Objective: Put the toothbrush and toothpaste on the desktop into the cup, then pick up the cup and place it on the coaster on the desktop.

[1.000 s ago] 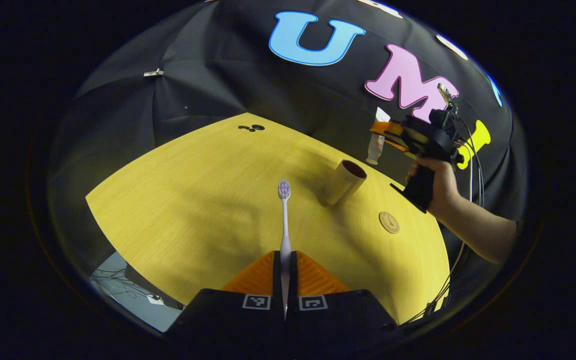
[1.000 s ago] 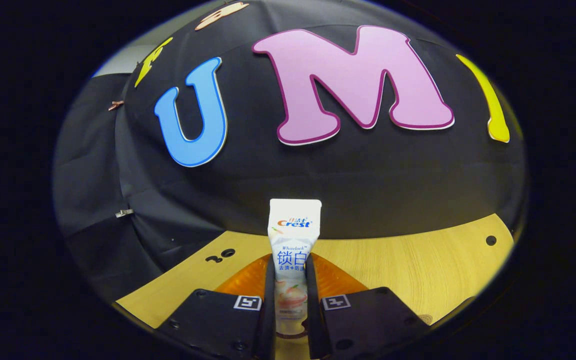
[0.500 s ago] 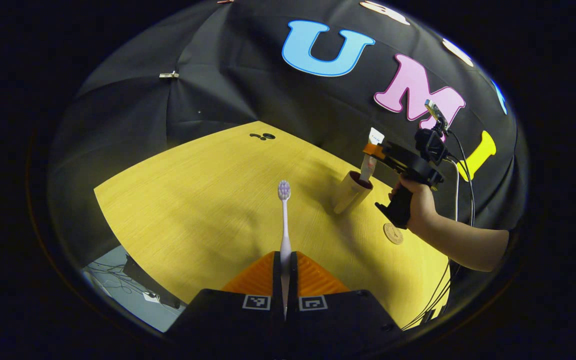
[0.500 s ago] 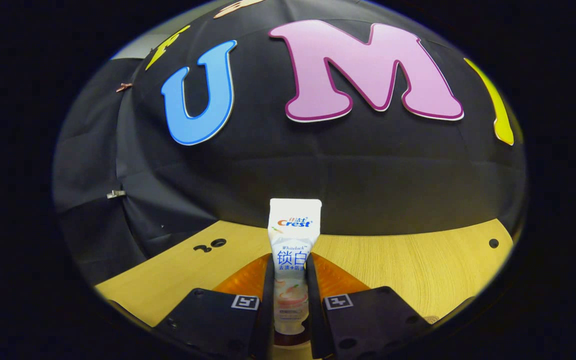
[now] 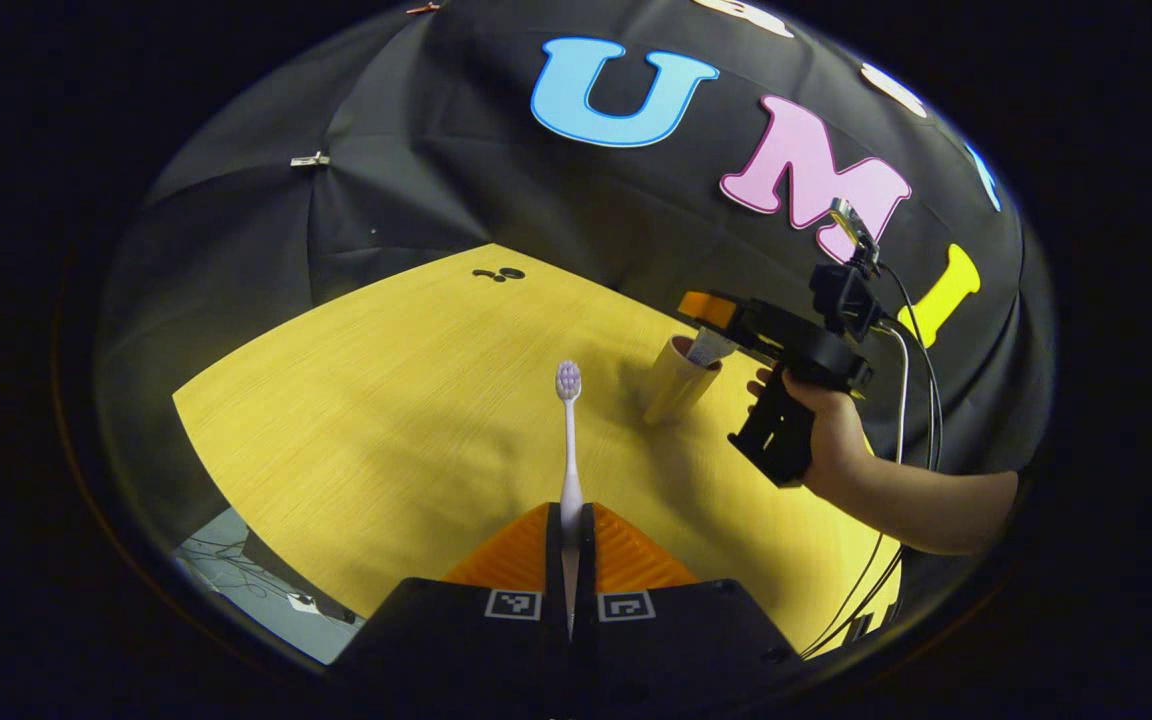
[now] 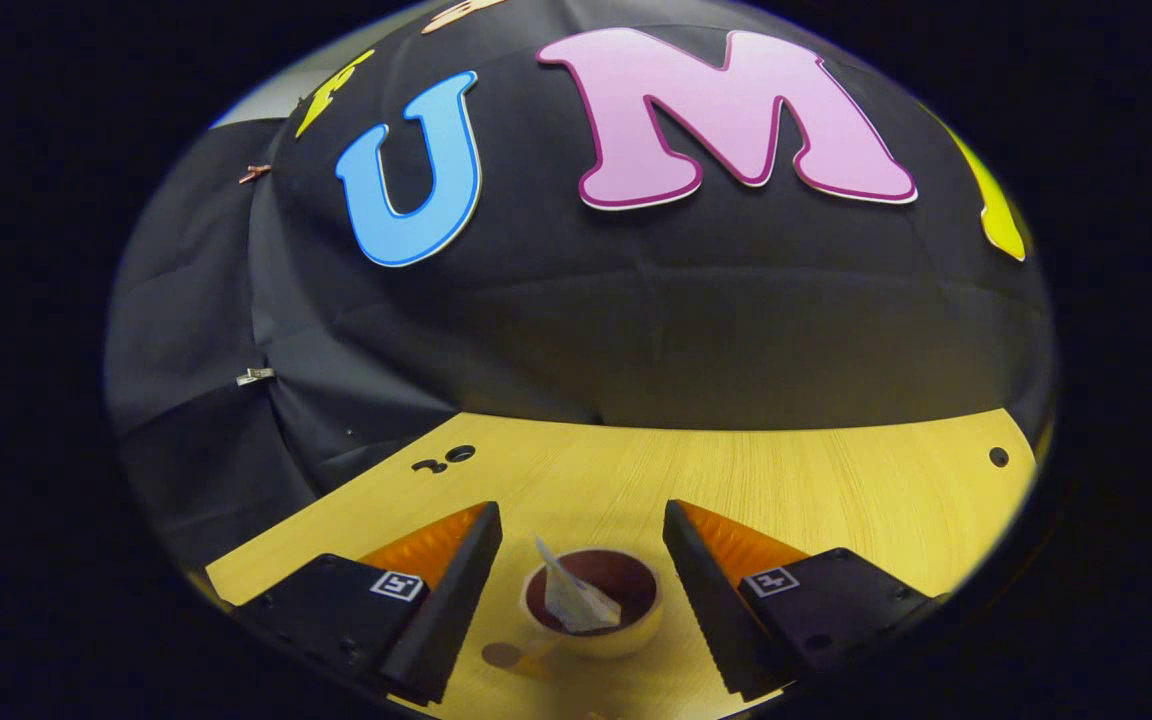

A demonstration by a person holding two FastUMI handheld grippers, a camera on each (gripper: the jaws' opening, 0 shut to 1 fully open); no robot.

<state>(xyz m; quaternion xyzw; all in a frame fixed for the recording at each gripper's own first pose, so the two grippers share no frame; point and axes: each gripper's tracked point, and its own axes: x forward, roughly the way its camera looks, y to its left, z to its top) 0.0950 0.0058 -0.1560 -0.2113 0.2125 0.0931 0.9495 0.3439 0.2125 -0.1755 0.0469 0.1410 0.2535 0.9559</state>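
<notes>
Left gripper (image 5: pixel 570 530): orange fingers closed on the handle of a white toothbrush (image 5: pixel 569 440), bristle head pointing away over the desktop (image 5: pixel 366 400). Cup (image 5: pixel 674 378): cream, upright on the desktop, toothpaste (image 5: pixel 708 347) standing in its mouth. Right gripper (image 5: pixel 711 312): held in a hand (image 5: pixel 826 430) just above the cup; its finger spacing cannot be made out. Cables (image 5: pixel 901 400) trail from it.
</notes>
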